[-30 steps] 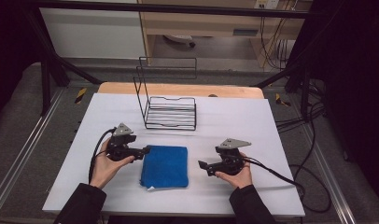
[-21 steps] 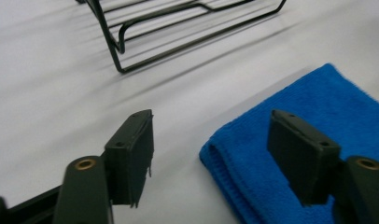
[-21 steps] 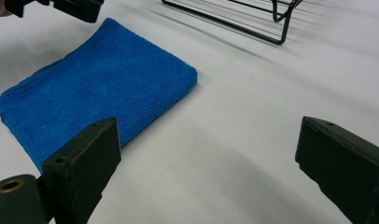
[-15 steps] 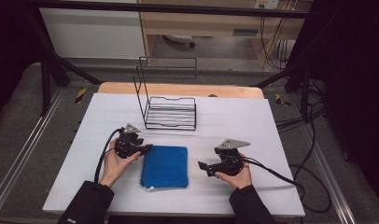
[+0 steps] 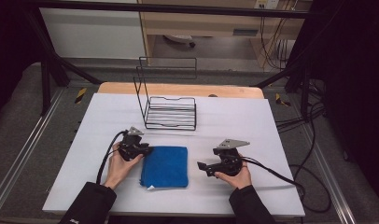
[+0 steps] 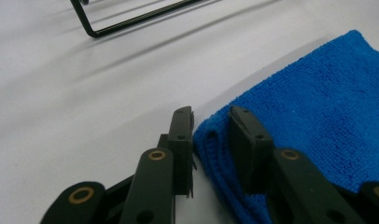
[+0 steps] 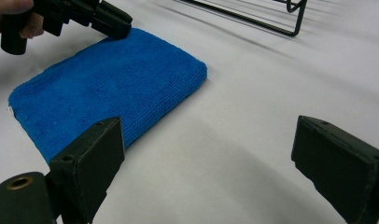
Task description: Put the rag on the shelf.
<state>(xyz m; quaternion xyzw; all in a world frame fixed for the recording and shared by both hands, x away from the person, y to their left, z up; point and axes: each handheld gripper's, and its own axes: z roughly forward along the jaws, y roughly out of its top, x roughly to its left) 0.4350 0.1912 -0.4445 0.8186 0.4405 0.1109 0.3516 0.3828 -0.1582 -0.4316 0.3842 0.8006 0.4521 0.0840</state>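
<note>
A folded blue cloth (image 5: 166, 165) lies flat on the white table near the front, between my two hands. My left gripper (image 5: 148, 150) is low at the cloth's far left corner. In the left gripper view its jaws (image 6: 211, 114) have just been closing, and the cloth's (image 6: 327, 102) folded edge is bunched between them, touching both pads. My right gripper (image 5: 201, 166) rests to the right of the cloth, pointing at it. Its jaws (image 7: 208, 128) stand wide apart over bare table, short of the cloth (image 7: 108, 79). The right gripper view also has the left gripper (image 7: 117, 25) at the cloth's far corner.
A black wire rack (image 5: 171, 112) with a tall back frame stands behind the cloth at the table's middle. Its base wires reach into both gripper views (image 6: 131, 23) (image 7: 253, 18). Cables trail from both grippers. A wooden strip (image 5: 180, 89) runs along the table's far edge.
My left hand has moved right and down to the cloth's far left corner, and its jaws have closed around that corner. The right hand has kept still.
</note>
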